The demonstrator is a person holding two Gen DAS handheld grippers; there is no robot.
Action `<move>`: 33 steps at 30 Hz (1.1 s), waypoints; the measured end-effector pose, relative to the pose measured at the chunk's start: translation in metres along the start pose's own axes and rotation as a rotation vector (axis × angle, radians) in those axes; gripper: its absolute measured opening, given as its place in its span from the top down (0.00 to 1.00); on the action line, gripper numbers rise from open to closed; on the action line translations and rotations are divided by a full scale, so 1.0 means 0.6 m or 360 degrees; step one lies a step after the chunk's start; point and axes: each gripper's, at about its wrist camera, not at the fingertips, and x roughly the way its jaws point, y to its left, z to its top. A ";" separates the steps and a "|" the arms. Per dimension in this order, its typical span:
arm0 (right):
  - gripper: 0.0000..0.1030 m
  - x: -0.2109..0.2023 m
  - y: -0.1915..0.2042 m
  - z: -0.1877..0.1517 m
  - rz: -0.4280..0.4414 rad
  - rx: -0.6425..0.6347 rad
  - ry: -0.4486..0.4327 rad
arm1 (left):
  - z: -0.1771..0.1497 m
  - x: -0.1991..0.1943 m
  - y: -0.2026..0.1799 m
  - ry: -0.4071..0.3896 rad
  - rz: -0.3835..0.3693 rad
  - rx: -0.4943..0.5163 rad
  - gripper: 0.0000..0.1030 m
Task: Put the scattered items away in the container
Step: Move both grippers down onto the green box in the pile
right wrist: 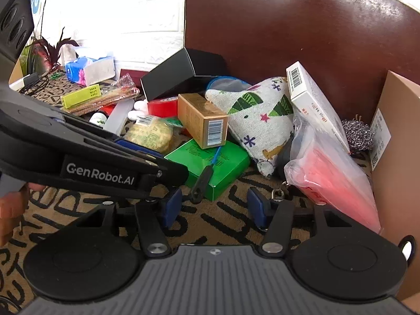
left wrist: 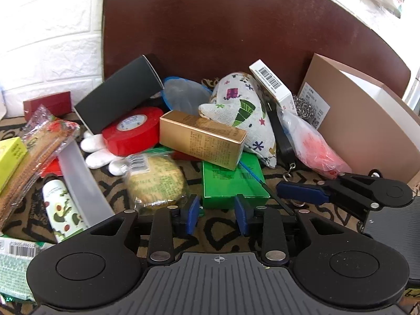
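Left wrist view: left gripper low over the patterned cloth, jaws apart, nothing between the pads, just short of the green box. Gold box perched across the green box's far end, leaning on the red tape roll; printed fabric pouch slumped against it. Thin blue-handled tool lying across the green box lid. Container, a tan cardboard box, at the right edge, open side up. Right gripper in from the right, close beside the left fingers. Likely trouble: lifting the green box first would tip the gold box and roll the tool off; the two grippers so near each other could knock together.

Right wrist view: right gripper also spread wide and empty, hovering over bare cloth before the green box. Left gripper's body crossing the lower left, blocking that side. Blue-handled tool hanging over the box edge, probably easy to flick away. Clear bag with pink contents slack against the container wall; a pinch on loose film could slip or drag the white barcode box resting above it. Metal clasp touching the right finger, liable to snag.
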 end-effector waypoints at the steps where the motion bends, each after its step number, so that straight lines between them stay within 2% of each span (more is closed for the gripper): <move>1: 0.42 -0.001 -0.001 0.000 0.0002 0.0004 -0.0005 | 0.000 -0.001 -0.001 -0.0008 -0.0011 0.0018 0.55; 4: 0.42 -0.002 -0.003 0.000 0.0003 0.0005 -0.0007 | -0.001 -0.006 -0.005 -0.0043 -0.0002 0.0060 0.54; 6: 0.42 0.001 -0.003 0.000 0.0007 0.0004 0.0006 | -0.001 0.001 -0.007 -0.0026 0.0014 0.0096 0.47; 10: 0.42 0.001 -0.004 0.000 0.0005 0.0005 0.0001 | 0.001 0.003 0.001 -0.0021 -0.0014 0.0050 0.43; 12: 0.42 -0.002 -0.005 -0.001 -0.0004 0.0000 -0.0004 | 0.002 0.003 0.005 -0.0035 -0.0052 0.0013 0.39; 17: 0.43 -0.010 -0.005 -0.005 -0.0042 -0.0101 0.0004 | 0.007 0.023 -0.010 0.0023 -0.0161 0.0087 0.37; 18: 0.43 -0.010 -0.006 -0.006 -0.0039 -0.0112 -0.0001 | 0.008 0.027 -0.010 0.0026 -0.0167 0.0084 0.43; 22: 0.45 -0.004 -0.008 -0.003 -0.0008 -0.0124 -0.0006 | 0.011 0.033 -0.003 0.0042 -0.0188 0.0014 0.40; 24: 0.53 0.000 -0.007 -0.001 0.0046 -0.0127 -0.0008 | 0.010 0.032 -0.002 0.0048 -0.0193 0.0010 0.45; 27: 0.56 -0.005 -0.005 -0.002 0.0045 -0.0127 -0.0016 | 0.008 0.027 -0.004 0.0043 -0.0188 -0.0002 0.46; 33: 0.57 -0.039 0.003 -0.017 0.0095 -0.0116 -0.0017 | -0.012 0.000 -0.016 0.0054 -0.0188 -0.0019 0.47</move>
